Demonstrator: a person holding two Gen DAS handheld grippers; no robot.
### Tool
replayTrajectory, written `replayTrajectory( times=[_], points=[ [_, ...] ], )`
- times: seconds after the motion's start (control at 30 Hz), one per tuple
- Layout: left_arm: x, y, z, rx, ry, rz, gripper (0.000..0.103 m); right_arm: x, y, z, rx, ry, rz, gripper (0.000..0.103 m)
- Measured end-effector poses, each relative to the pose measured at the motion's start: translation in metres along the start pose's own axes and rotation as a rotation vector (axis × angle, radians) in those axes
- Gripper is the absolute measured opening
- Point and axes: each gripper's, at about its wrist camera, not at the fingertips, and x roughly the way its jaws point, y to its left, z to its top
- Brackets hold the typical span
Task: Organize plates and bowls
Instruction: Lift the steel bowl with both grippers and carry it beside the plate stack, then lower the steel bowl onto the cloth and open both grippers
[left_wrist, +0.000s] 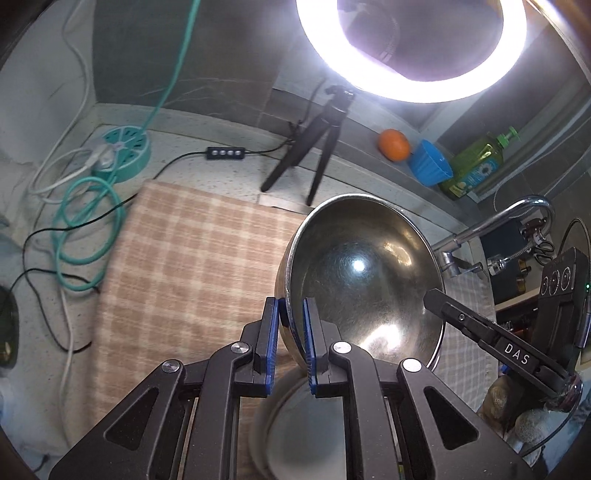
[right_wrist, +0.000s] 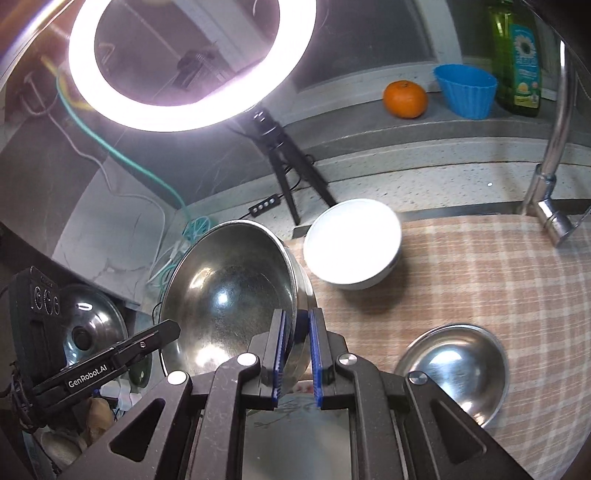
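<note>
A large steel bowl (left_wrist: 362, 266) hangs tilted above the checked cloth (left_wrist: 192, 258), carried by both grippers. My left gripper (left_wrist: 291, 306) is shut on its left rim, blue pads on either side of the wall. My right gripper (right_wrist: 297, 317) is shut on the opposite rim of the same bowl (right_wrist: 229, 288). Each view shows the other gripper's black finger at the far rim: the right one (left_wrist: 436, 299) and the left one (right_wrist: 168, 328). A white bowl (right_wrist: 352, 245) and a small steel bowl (right_wrist: 452, 365) stand on the cloth. A pale plate (left_wrist: 295, 424) lies below the held bowl.
A lit ring light (left_wrist: 410, 48) on a black tripod (left_wrist: 303, 162) stands behind the cloth. On the back ledge are an orange (right_wrist: 405, 99), a blue cup (right_wrist: 466, 91) and a green soap bottle (right_wrist: 517, 59). A faucet (right_wrist: 554, 166) is at right, cables and a teal reel (left_wrist: 125, 147) at left.
</note>
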Motion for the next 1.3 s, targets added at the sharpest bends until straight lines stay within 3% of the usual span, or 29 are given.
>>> replayTrajectory(
  times=[0.47, 0.97, 1.3],
  points=[
    [-0.006, 0.074, -0.024, -0.094, 0.023, 0.066, 0.011, 0.063, 0.056, -0.032, -0.065, 0.115, 0.010, 0.011],
    [0.012, 0.105, -0.037, -0.144, 0.052, 0.111, 0.011, 0.109, 0.066, -0.050, -0.095, 0.206, -0.027, 0.011],
    [0.019, 0.112, -0.043, -0.157, 0.046, 0.126, 0.011, 0.116, 0.073, -0.054, -0.134, 0.207, -0.045, 0.011]
  ],
)
